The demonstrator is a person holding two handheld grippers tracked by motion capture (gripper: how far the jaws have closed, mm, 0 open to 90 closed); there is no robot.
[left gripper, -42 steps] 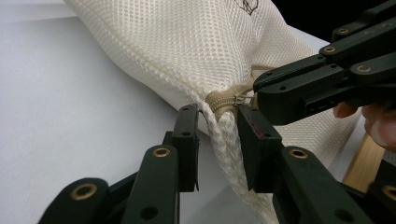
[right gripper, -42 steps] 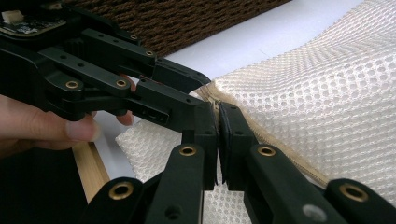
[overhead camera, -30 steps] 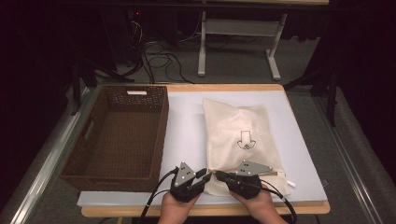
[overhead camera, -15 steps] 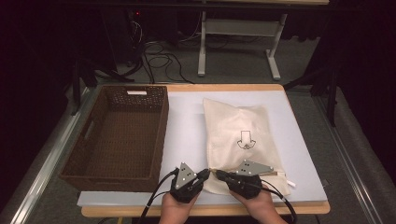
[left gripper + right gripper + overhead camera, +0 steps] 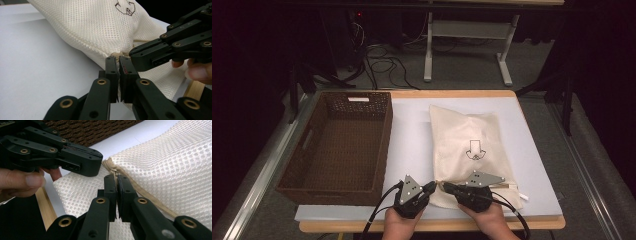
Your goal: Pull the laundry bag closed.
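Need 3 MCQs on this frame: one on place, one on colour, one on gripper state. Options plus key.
1. Where does the wicker basket sit relative to the mesh bag?
A. to its left
B. on top of it
C. to its right

2. What colour is the mesh bag?
A. blue
B. cream
C. black

3. How do the jaws of the left gripper stand?
A. wide open above the basket
B. shut on the basket rim
C. shut on the bag's near edge

Key:
1 A, the high view shows the basket left of the bag.
2 B, the netting is cream in all views.
3 C, the left gripper view shows mesh pinched between the closed jaws.
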